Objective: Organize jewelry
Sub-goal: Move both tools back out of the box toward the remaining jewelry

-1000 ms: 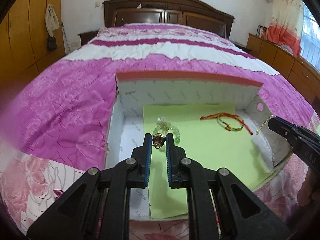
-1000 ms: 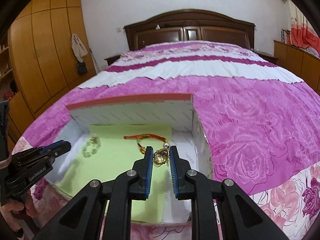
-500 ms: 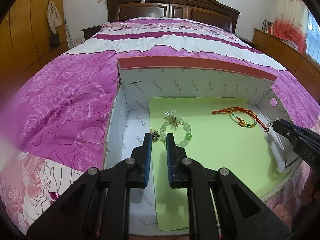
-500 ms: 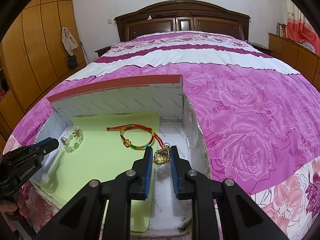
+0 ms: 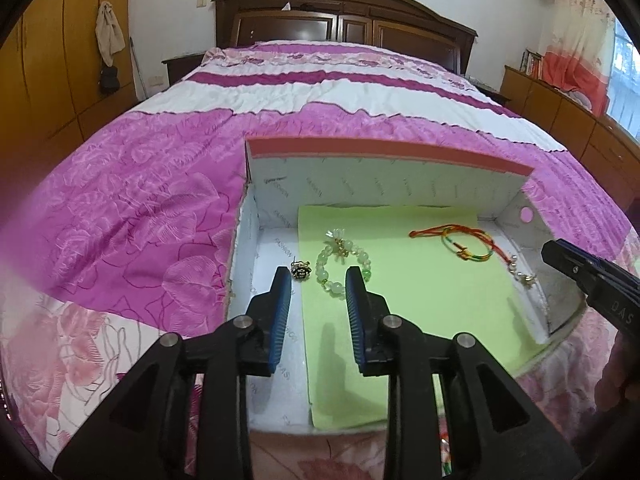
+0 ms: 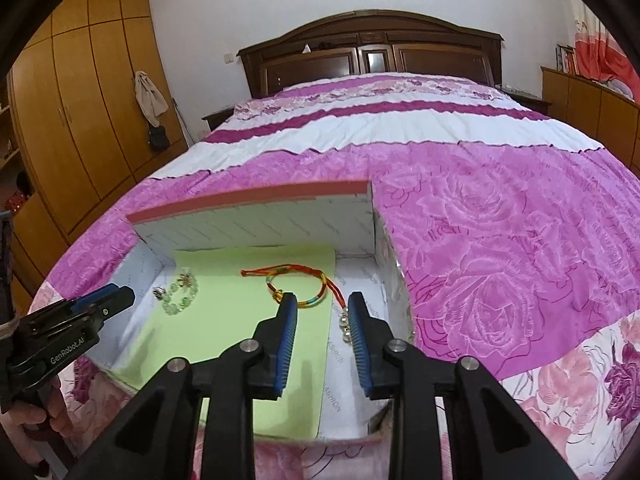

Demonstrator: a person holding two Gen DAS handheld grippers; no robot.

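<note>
An open white box (image 5: pixel 384 184) with a red rim and a green paper lining lies on the bed. My left gripper (image 5: pixel 318 280) hovers over its left end, jaws opening, nothing pressed between the pads. A small dark-and-gold earring (image 5: pixel 300 271) lies on the white floor just left of the left fingertip. A green bead bracelet (image 5: pixel 342 264) rests on the paper beyond the fingers. My right gripper (image 6: pixel 322 300) is over the right end, jaws opening and empty. A pearl-and-gold earring (image 6: pixel 346 326) lies by its right finger. A red-green string bracelet (image 6: pixel 298 284) lies ahead.
The box sits on a pink and white floral bedspread (image 6: pixel 500 240) near the bed's foot. Its far wall stands upright. A wooden headboard (image 6: pixel 372 52) and wardrobe (image 6: pixel 80 120) are behind. A hand (image 6: pixel 28 432) holds the left gripper's handle.
Both grippers held an earring between shut pads; now both jaws have spread, and the earrings lie on the box floor, one at each end. Both cameras came nearer the box.
</note>
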